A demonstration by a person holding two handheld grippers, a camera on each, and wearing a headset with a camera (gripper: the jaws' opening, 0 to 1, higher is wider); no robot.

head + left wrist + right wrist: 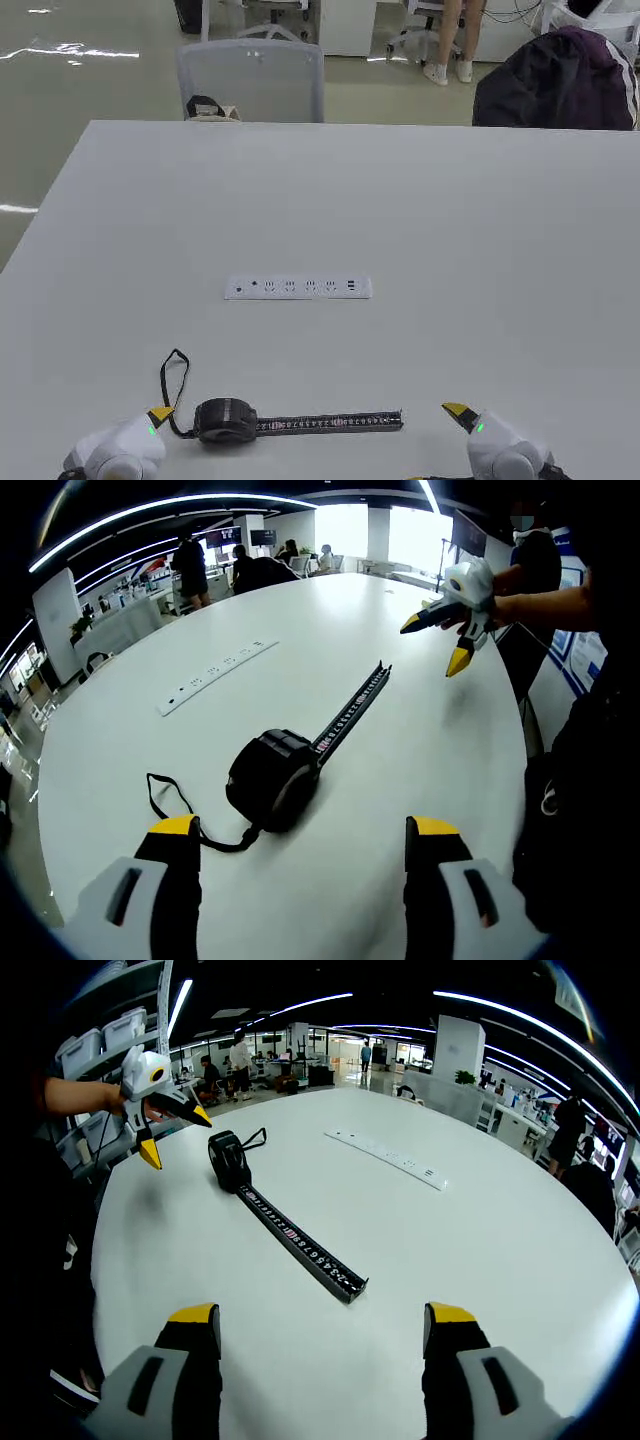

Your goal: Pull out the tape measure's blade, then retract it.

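Observation:
A black tape measure [226, 420] lies on the white table near its front edge, with its dark blade [330, 423] drawn out to the right and a black wrist strap [175, 378] looping off its left side. My left gripper [160, 413] is open just left of the case [272, 778], with nothing between its jaws. My right gripper [456, 411] is open a short way right of the blade tip [352, 1286], not touching it. Each gripper appears in the other's view: the right gripper [448, 620] and the left gripper [165, 1120].
A white power strip [298, 288] lies mid-table beyond the tape measure. A grey chair [252, 78] stands at the table's far edge, and a chair draped with a dark jacket [558, 80] at the far right. People are in the background.

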